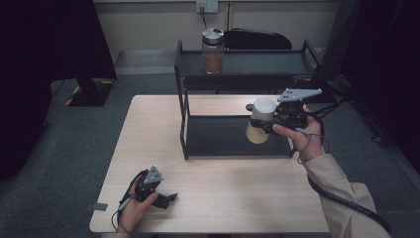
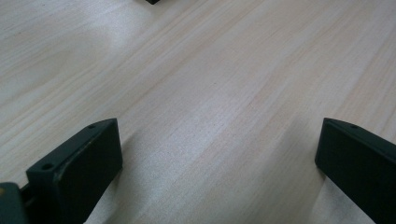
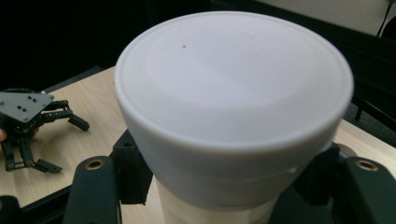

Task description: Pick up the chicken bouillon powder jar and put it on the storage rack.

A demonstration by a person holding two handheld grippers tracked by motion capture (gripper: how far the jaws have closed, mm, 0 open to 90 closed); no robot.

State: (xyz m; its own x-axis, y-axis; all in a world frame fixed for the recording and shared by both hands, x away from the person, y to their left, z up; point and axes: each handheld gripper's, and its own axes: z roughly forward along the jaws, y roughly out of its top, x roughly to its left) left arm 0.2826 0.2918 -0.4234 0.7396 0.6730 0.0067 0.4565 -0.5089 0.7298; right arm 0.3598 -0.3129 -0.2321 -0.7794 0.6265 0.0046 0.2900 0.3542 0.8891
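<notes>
My right tongs (image 1: 261, 122) are clamped on a white-lidded jar (image 1: 261, 119), gripping it just under the lid; in the right gripper view the two black jaws press against the jar (image 3: 233, 107) from either side, below the rim of its white lid. In the high view I hold the jar lifted and tilted in front of the black two-level shelf (image 1: 237, 84), over the right part of its lower tray, clear of the surface. The jar body below the lid is a pale cream colour. My left tongs (image 1: 157, 191) rest low on the near left part of the wooden table (image 1: 223, 198), well apart from the shelf, with the jaws standing apart and nothing between them; the left gripper view shows bare wood grain between the two jaw tips (image 2: 219, 154). In the right gripper view the left tongs (image 3: 32, 126) lie on the table at the far left. On the upper level of the shelf stands a glass jar with brown contents (image 1: 213, 51) and a metal lid, upright, toward the left half.
</notes>
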